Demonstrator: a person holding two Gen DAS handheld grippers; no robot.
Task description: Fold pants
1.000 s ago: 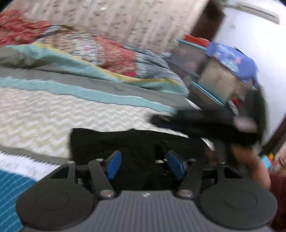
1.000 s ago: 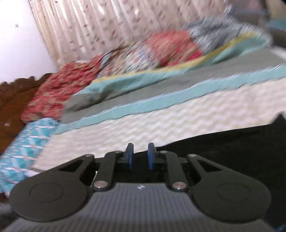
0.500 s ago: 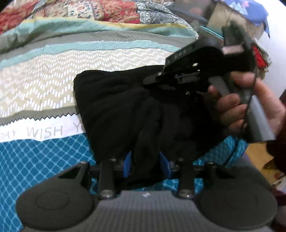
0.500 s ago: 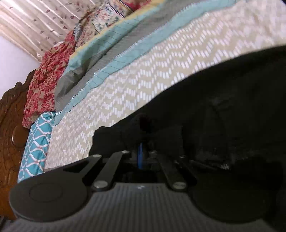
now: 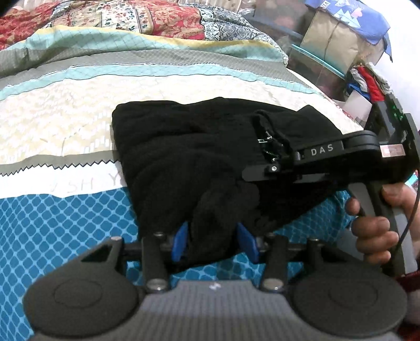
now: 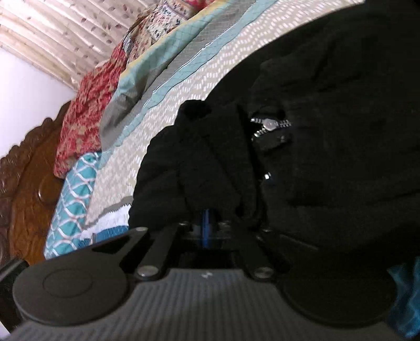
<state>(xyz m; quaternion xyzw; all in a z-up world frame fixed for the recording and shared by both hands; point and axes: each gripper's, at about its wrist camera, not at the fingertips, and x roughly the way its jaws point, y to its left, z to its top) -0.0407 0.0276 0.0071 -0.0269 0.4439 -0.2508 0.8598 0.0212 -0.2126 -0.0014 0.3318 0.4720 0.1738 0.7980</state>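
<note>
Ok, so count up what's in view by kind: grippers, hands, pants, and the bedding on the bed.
Grippers: 2, the left gripper and the right gripper
Hands: 1, the hand on the right gripper's handle
Pants: 1, the black pants
Bedding: 2, the patterned bedspread and the floral quilt
Total: 6

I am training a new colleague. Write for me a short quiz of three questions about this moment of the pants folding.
1. True or false: the black pants lie on the bed cover.
2. What does the right gripper pinch? A) the bed cover B) the pants C) nothing
3. Fill in: the metal part visible on the pants is a ____.

Key: 1 true. 2 B. 3 zipper.
</note>
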